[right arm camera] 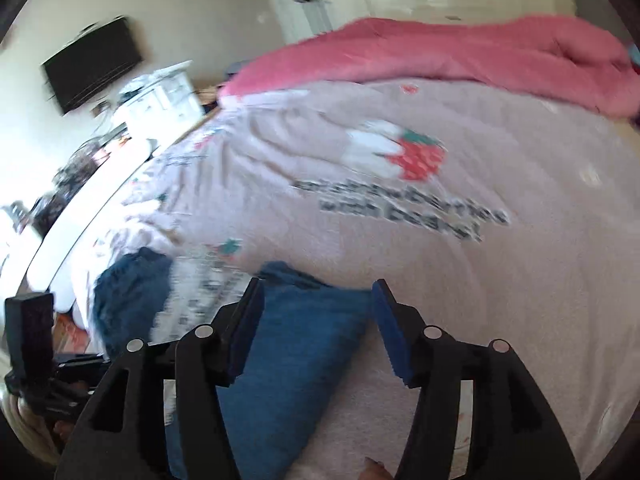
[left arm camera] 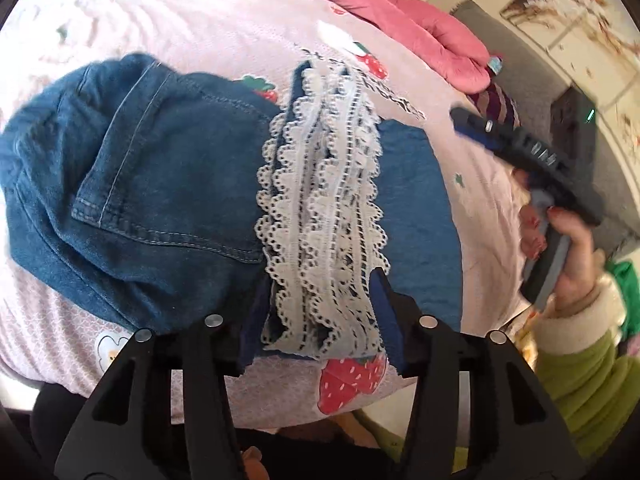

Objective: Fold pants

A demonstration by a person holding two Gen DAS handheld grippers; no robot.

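Blue denim pants (left arm camera: 152, 184) lie folded on a pale pink strawberry bedsheet (left arm camera: 200, 20), a back pocket facing up. Their white lace hems (left arm camera: 328, 200) run down the middle towards me. My left gripper (left arm camera: 320, 320) stands open at the near edge, with the lace ends lying flat between its blue pads. In the right wrist view my right gripper (right arm camera: 316, 320) hangs open just above a folded denim part (right arm camera: 296, 360), gripping nothing. The left wrist view shows the right gripper (left arm camera: 480, 128) off to the right, held by a hand (left arm camera: 572, 248) in a green sleeve.
A thick pink blanket (right arm camera: 480, 52) is bunched along the far side of the bed. A dark screen (right arm camera: 92, 64) hangs on the wall and a white cabinet (right arm camera: 164, 92) stands beyond the bed's left edge. A grey headboard (left arm camera: 532, 76) lies to the right.
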